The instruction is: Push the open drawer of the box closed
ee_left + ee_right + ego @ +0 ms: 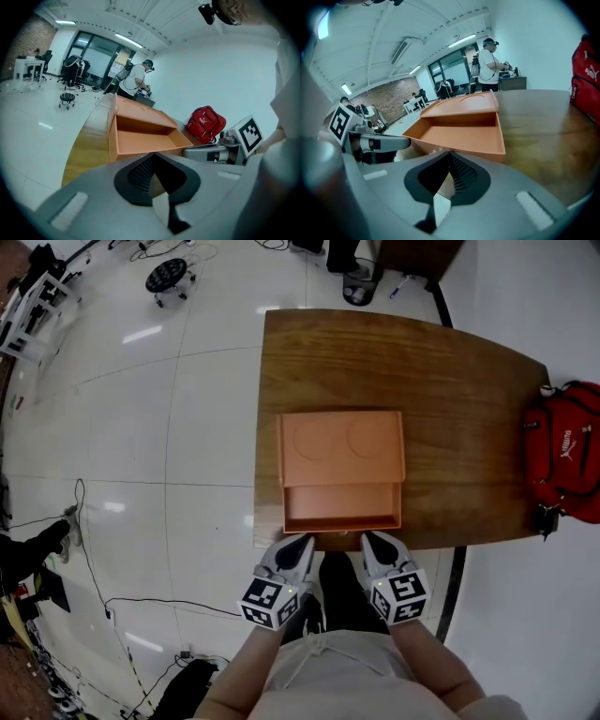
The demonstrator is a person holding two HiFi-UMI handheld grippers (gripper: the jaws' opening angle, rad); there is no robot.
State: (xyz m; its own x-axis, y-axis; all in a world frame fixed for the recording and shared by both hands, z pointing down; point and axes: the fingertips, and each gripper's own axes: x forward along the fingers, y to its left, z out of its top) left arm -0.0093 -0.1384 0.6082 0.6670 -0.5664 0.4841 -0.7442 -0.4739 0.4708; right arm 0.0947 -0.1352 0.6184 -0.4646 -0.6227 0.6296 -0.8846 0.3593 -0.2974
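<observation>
An orange box (343, 439) lies on the wooden table (459, 399). Its drawer (342, 508) is pulled out toward the table's near edge and is empty. My left gripper (300, 546) hangs just short of the drawer's front at its left end, jaws together with nothing between them. My right gripper (373, 542) is likewise shut and empty at the front's right end. In the left gripper view the drawer (145, 140) fills the middle beyond the left gripper (153, 163). The right gripper view shows the drawer (461, 136) just past the right gripper (450, 160).
A red backpack (568, 461) sits at the table's right edge, also visible as the backpack (206, 123) in the left gripper view. A person (490, 63) stands beyond the table's far end. Cables and a wheeled stool (169, 277) are on the white floor at left.
</observation>
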